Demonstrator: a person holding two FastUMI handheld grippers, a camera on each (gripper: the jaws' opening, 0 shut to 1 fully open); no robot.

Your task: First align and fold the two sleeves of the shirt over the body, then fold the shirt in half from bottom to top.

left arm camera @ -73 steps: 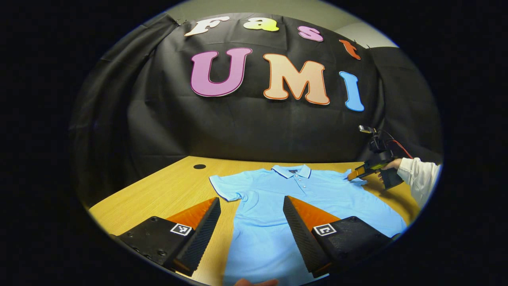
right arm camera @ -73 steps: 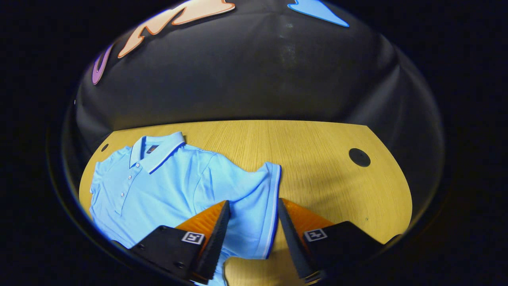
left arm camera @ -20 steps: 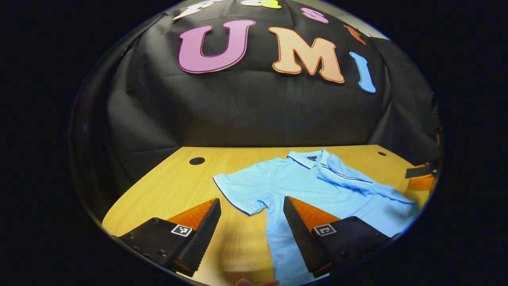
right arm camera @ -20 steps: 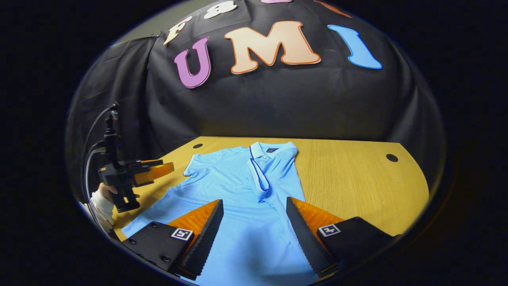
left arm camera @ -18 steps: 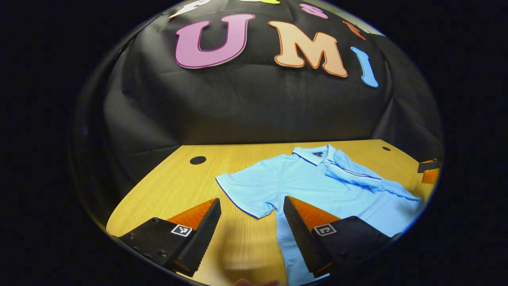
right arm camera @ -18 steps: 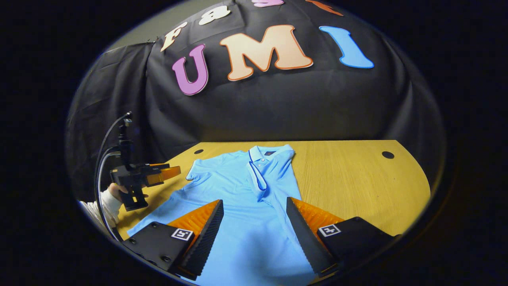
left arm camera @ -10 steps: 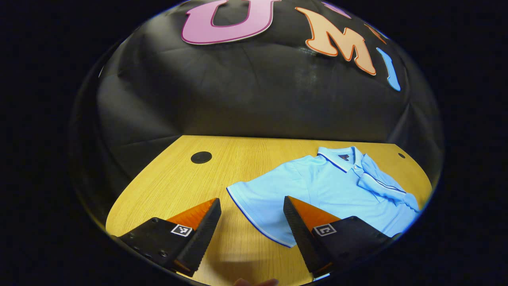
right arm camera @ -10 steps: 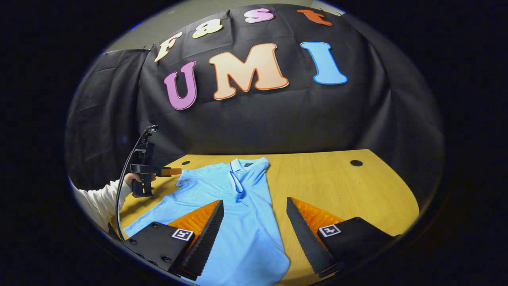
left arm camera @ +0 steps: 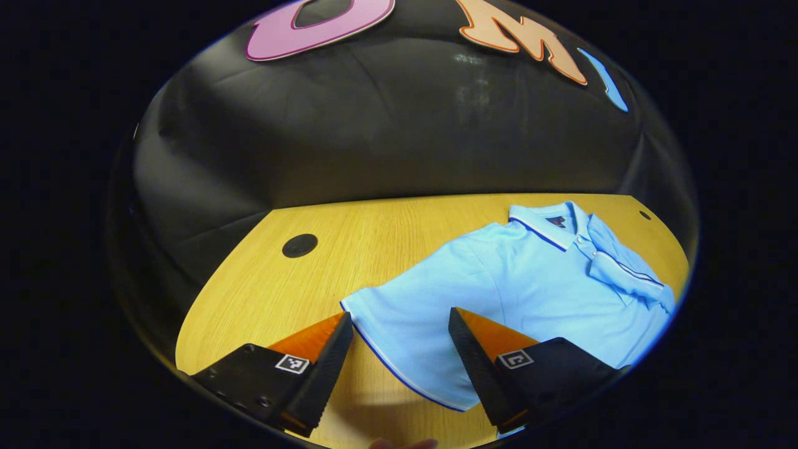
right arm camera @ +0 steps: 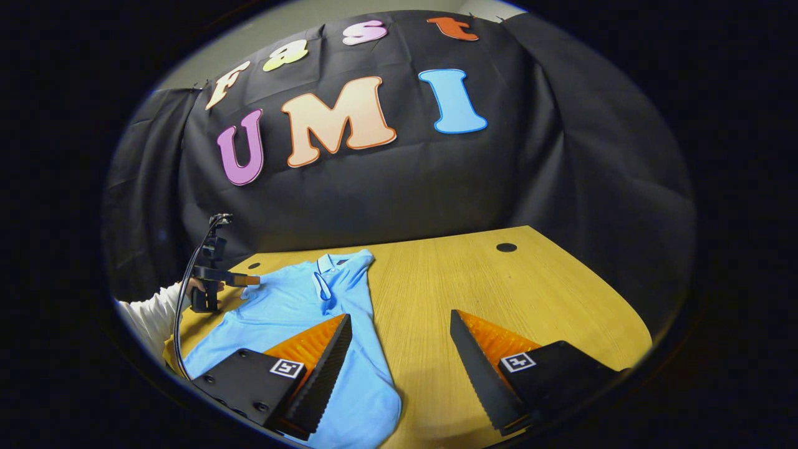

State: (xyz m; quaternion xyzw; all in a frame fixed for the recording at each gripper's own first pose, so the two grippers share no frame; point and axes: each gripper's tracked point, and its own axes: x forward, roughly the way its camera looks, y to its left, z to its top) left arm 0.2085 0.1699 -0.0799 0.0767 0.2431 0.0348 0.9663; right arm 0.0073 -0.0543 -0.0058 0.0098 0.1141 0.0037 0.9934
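Note:
A light blue polo shirt (left arm camera: 511, 280) lies flat on the wooden table (left arm camera: 349, 231), collar (left arm camera: 545, 222) toward the wall. One sleeve (left arm camera: 623, 269) is folded over its chest. The other sleeve (left arm camera: 399, 333) is spread out, and my left gripper (left arm camera: 400, 318) is open just above it, the sleeve's hem between its fingers. In the right gripper view the shirt (right arm camera: 293, 308) lies at the left, with the left gripper (right arm camera: 252, 280) at its far sleeve. My right gripper (right arm camera: 400, 318) is open and holds nothing, over the table beside the shirt's side edge.
The table has round cable holes (left arm camera: 299, 245) (right arm camera: 506, 247) near its back corners. A hand in a white sleeve (right arm camera: 149, 318) holds the left gripper, with a cable running from it. Bare wood (right arm camera: 499, 293) stretches to the right of the shirt.
My left gripper has come forward and down over the spread sleeve, which now lies between its fingers. My right gripper has drawn back and to the right, away from the folded sleeve.

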